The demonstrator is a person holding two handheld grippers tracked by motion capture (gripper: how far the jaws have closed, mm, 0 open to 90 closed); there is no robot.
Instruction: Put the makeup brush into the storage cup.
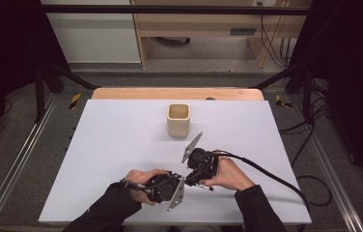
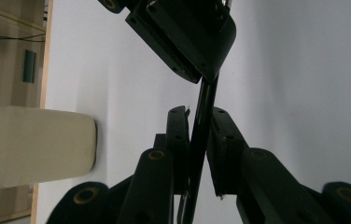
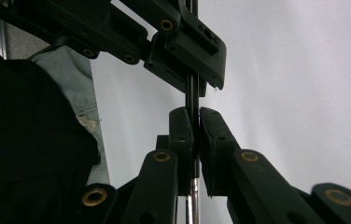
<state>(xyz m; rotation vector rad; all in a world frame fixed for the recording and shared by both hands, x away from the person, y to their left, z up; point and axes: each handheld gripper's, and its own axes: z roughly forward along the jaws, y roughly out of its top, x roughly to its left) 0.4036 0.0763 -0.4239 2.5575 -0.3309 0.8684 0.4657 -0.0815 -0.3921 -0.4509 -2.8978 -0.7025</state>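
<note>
Thin black rod (image 3: 191, 95): held in the air low over the near part of the table, caught between the two grippers, which meet tip to tip just in front of me.

Right gripper (image 3: 195, 112): in its own view I see the jaws drawn in until only the rod's width is left, both pads pressed on the rod. Below the pads the rod turns to bright metal and runs down out of the frame. Above them it goes straight up into the other gripper's jaws.

Left gripper (image 2: 197, 114): jaws nearly together, with the rod passing between them at a slight tilt. The left-hand pad touches it. On the other side I see only a hairline of light low down, so I log this one as clamped too.

In the high view, my left hand (image 1: 143, 176) and right hand (image 1: 230, 174) each wrap a gripper body, dark sleeves coming in from the bottom edge. The right gripper sits slightly farther out than the left. Its cable (image 1: 276, 179) loops off to the right and over the table's edge.

The white table top (image 1: 121, 140) is bare around the hands.

Farther out, near the middle, a cream cup (image 1: 178, 121) with rounded square walls stands upright, mouth open, well apart from both grippers.

Beyond it a wooden strip (image 1: 177, 93) runs along the table's far edge, with a pale wood shelf unit (image 1: 208, 24) on the floor behind it.
</note>
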